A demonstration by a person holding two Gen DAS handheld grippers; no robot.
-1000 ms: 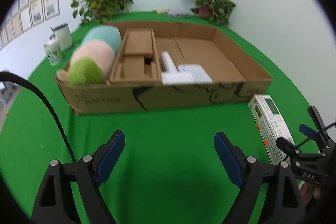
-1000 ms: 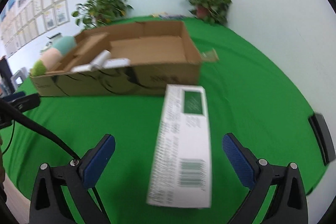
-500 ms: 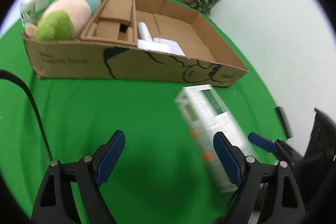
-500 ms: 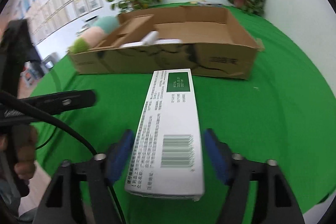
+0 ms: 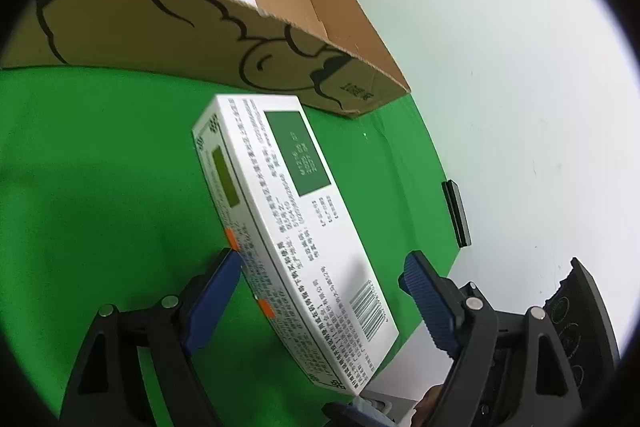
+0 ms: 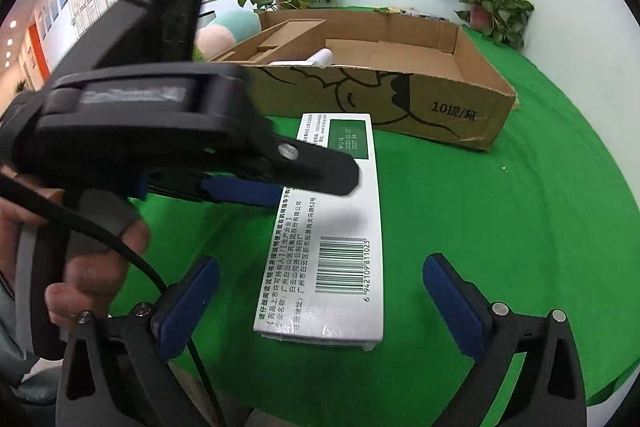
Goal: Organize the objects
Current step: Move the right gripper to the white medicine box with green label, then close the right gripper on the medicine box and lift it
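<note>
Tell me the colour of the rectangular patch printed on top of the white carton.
Dark green, with small pale print, on the white carton. The right wrist view shows it best.

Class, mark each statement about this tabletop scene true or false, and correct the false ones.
1. The white medicine box lies on the green cloth. True.
2. The medicine box is inside the cardboard box. False: it lies in front of it.
3. The right gripper is clamped on the medicine box. False: its jaws stand open, clear of its sides.
4. The left gripper straddles the medicine box. True.
5. The cardboard box is empty. False: white items and a cardboard insert lie inside.
</note>
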